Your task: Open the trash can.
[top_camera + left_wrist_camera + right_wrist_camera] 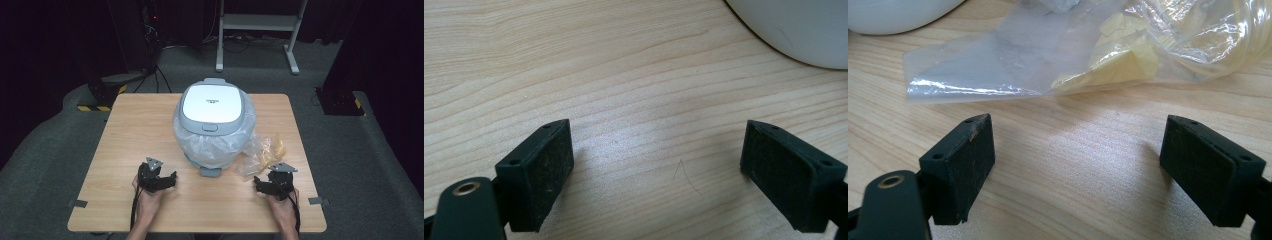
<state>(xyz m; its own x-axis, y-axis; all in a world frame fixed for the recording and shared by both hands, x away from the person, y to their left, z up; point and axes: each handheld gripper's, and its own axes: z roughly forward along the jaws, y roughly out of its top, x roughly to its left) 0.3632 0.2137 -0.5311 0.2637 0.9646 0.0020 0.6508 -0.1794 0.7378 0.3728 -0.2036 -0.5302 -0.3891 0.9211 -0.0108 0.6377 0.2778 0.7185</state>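
Beyond right gripper point(1075, 145): plastic bag point(1058, 55).

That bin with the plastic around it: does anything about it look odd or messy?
Yes. The bin wears its clear liner bunched loosely outside its body, under the closed lid, and a crumpled yellowish bag lies loose on the table beside it.

Table point(130, 150): pale wood grain. Bin point(212, 125), centre frame: white lid, grey-blue rim, clear liner. Plastic bag point(260, 152), right of centre: transparent with yellowish contents. Grippers point(159, 181) point(270, 186), lower frame: black, grey plates. Floor point(45, 165): dark grey.
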